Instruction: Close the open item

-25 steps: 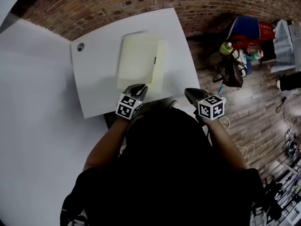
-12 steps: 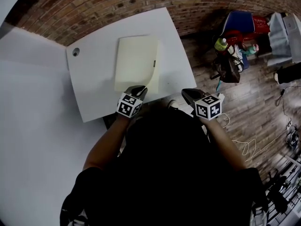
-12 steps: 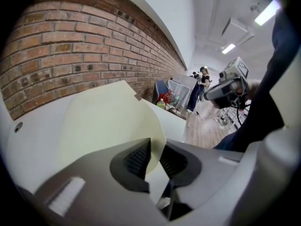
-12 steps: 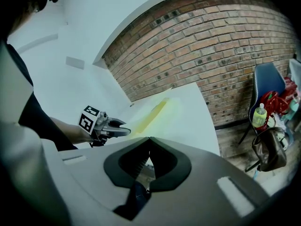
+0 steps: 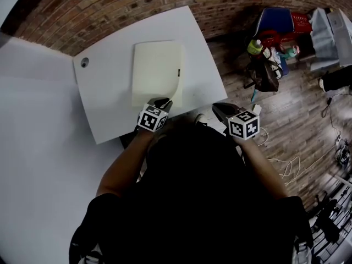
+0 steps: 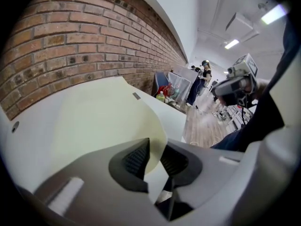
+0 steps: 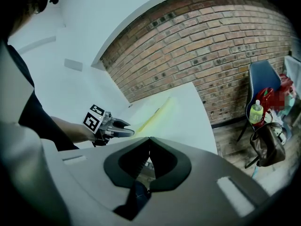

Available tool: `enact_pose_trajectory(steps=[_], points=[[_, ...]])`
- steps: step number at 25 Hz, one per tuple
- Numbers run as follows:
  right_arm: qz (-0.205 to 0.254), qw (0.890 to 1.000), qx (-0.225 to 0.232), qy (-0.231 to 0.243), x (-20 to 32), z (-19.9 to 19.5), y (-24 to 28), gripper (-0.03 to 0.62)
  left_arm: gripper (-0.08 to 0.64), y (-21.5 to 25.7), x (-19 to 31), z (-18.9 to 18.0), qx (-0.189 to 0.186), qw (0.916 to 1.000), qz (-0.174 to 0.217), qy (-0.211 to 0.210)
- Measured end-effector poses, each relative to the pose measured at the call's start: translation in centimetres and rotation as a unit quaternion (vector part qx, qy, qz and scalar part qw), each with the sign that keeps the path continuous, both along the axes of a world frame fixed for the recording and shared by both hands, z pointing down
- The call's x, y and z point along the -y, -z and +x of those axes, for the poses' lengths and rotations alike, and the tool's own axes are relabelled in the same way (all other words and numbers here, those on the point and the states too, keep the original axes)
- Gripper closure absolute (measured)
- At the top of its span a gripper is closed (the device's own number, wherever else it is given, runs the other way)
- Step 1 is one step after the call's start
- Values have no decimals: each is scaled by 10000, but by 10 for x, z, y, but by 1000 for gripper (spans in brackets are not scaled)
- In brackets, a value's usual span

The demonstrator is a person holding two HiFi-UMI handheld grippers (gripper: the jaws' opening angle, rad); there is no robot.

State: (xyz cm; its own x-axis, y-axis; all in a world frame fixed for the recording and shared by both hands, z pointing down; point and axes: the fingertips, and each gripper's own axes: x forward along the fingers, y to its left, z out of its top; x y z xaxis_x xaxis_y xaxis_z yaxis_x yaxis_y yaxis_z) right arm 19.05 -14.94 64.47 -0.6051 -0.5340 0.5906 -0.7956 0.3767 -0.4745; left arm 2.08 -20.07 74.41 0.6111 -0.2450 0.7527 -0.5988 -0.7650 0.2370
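Note:
A pale yellow folder (image 5: 157, 70) lies on the white table (image 5: 110, 100), its cover down flat except for the near right corner, which curls up. My left gripper (image 5: 163, 101) is at that corner. In the left gripper view the cover's corner (image 6: 157, 131) sits in the gap between the jaws, which are opening, and the pads do not press on it. My right gripper (image 5: 217, 108) hovers off the table's near right edge, shut with nothing in it. From the right gripper view, the left gripper (image 7: 124, 132) shows at the folder's (image 7: 155, 114) near end.
A round cable hole (image 5: 84, 62) marks the table's far left corner. A brick wall (image 5: 137, 4) runs behind the table. To the right, on the wooden floor, stand a chair with bags (image 5: 278, 37) and a green bottle (image 5: 254, 47). Cables (image 5: 286, 172) lie on the floor.
The folder's cover has come down over the pages, so the folder now looks shut apart from the curled corner. The left gripper stays at that corner. The right gripper has barely moved.

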Motion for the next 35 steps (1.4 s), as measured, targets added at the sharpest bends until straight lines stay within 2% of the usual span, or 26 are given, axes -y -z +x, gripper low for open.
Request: enact_pose_trajectory(steps=[7, 17, 35], points=[[7, 9999, 30, -96, -3, 6, 2, 588, 500, -8, -3, 5, 346, 9991, -159, -195], [-57, 9998, 28, -179, -10, 12, -1, 588, 492, -21, -4, 8, 630, 9967, -454, -252], [-103, 9997, 15, -230, -11, 18, -6, 588, 485, -29, -1, 7, 847, 9932, -713, -366]])
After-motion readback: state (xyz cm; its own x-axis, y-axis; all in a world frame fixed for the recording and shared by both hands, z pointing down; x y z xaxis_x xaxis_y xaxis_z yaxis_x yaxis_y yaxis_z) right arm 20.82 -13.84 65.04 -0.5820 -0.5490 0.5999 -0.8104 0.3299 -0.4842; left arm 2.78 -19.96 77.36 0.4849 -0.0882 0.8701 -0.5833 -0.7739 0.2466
